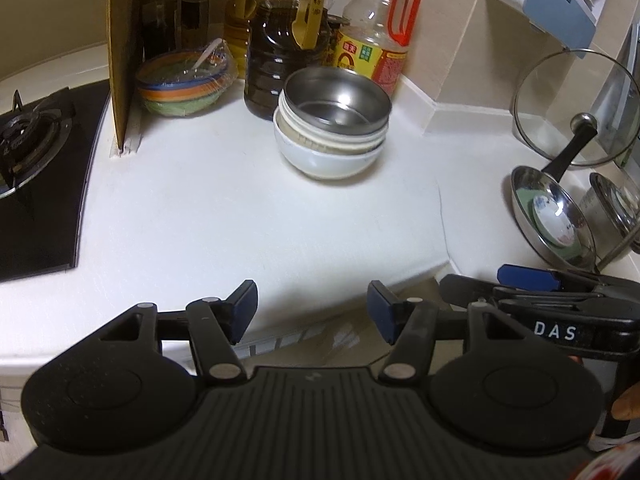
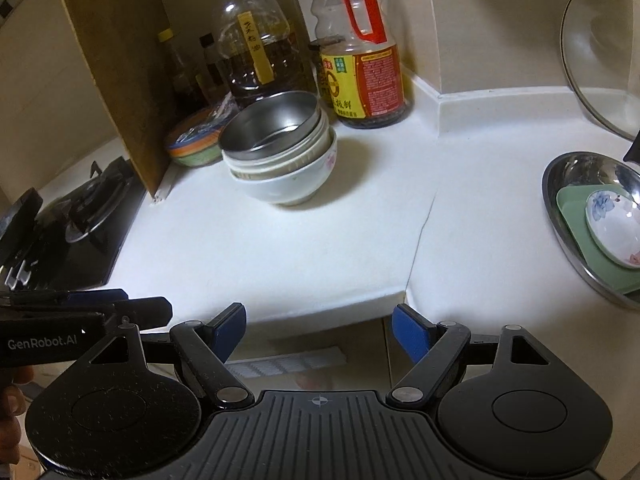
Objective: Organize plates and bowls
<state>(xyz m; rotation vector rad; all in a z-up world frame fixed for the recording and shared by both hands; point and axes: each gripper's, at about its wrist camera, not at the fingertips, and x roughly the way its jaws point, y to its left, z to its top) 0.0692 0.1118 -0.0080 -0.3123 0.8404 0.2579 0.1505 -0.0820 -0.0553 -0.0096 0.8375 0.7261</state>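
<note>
A stack of bowls (image 1: 332,140) stands on the white counter (image 1: 240,220), a steel bowl (image 1: 338,104) on top of white ones; it also shows in the right wrist view (image 2: 280,160). A steel plate (image 2: 568,216) at the right holds a green square plate (image 2: 580,240) and a small white flowered dish (image 2: 616,224); the steel plate also shows in the left wrist view (image 1: 548,216). My left gripper (image 1: 312,312) is open and empty at the counter's front edge. My right gripper (image 2: 318,332) is open and empty beside it, also at the front edge.
Oil and sauce bottles (image 1: 288,48) line the back wall, with wrapped coloured bowls (image 1: 184,80) and a cardboard panel (image 1: 122,52) beside a gas hob (image 1: 36,140). A glass pot lid (image 1: 576,108) leans at the right.
</note>
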